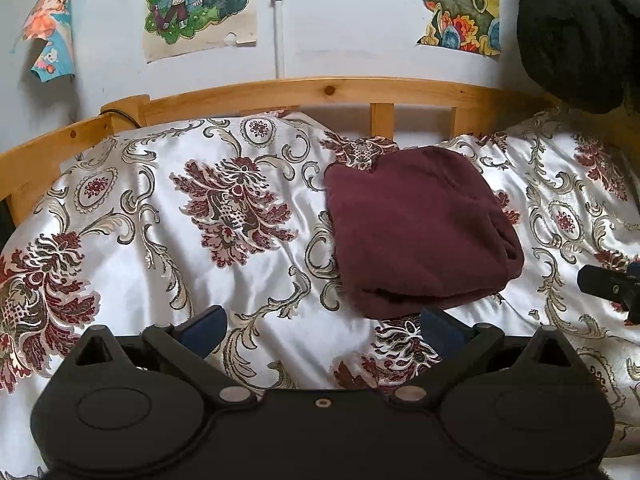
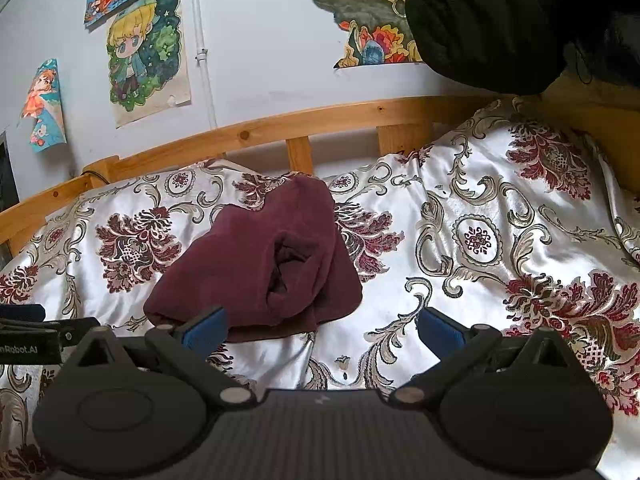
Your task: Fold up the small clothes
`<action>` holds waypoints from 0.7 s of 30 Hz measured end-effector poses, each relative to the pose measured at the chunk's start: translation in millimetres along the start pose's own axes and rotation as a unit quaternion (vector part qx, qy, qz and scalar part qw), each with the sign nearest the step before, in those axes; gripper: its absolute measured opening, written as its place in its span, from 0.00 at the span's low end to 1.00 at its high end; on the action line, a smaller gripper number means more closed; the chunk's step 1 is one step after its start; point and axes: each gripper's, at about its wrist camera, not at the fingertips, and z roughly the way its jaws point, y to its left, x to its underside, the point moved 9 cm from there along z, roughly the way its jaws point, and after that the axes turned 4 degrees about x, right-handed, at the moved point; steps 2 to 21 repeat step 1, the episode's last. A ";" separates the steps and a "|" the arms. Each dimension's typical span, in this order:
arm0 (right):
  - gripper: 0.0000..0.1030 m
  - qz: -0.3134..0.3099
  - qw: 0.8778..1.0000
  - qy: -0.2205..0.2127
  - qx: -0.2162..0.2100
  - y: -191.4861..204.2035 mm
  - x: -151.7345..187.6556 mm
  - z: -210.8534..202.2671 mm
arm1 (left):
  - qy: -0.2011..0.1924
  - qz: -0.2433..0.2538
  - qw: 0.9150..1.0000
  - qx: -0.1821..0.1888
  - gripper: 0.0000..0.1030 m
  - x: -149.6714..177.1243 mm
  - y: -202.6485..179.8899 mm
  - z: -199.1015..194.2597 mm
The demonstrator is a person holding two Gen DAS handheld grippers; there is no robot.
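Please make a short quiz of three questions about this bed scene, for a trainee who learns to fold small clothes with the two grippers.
1. True or false: the left gripper is shut on the maroon garment.
2. What does the maroon garment lie on?
A. a bare wooden floor
B. the floral satin bedspread
C. a chair
3. Fill the gap: the wooden bed rail stands in front of a wall with ____ drawings taped on it.

Key:
1. False. Both the left gripper and the right gripper are open and hold nothing; the garment lies folded.
2. B
3. cartoon

soft daylight — curved fisheye edges
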 end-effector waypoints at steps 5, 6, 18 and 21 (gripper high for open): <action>1.00 0.001 1.000 0.003 0.000 0.3 0.2 0.4 | 0.003 0.003 1.000 -0.003 0.99 -0.7 0.0 2.7; 1.00 0.001 1.000 0.003 0.000 0.3 0.2 0.4 | 0.003 0.003 1.000 -0.003 0.99 -0.7 0.0 2.7; 1.00 0.001 1.000 0.003 0.000 0.3 0.2 0.4 | 0.003 0.003 1.000 -0.003 0.99 -0.7 0.0 2.7; 1.00 0.001 1.000 0.003 0.000 0.3 0.2 0.4 | 0.003 0.003 1.000 -0.003 0.99 -0.7 0.0 2.7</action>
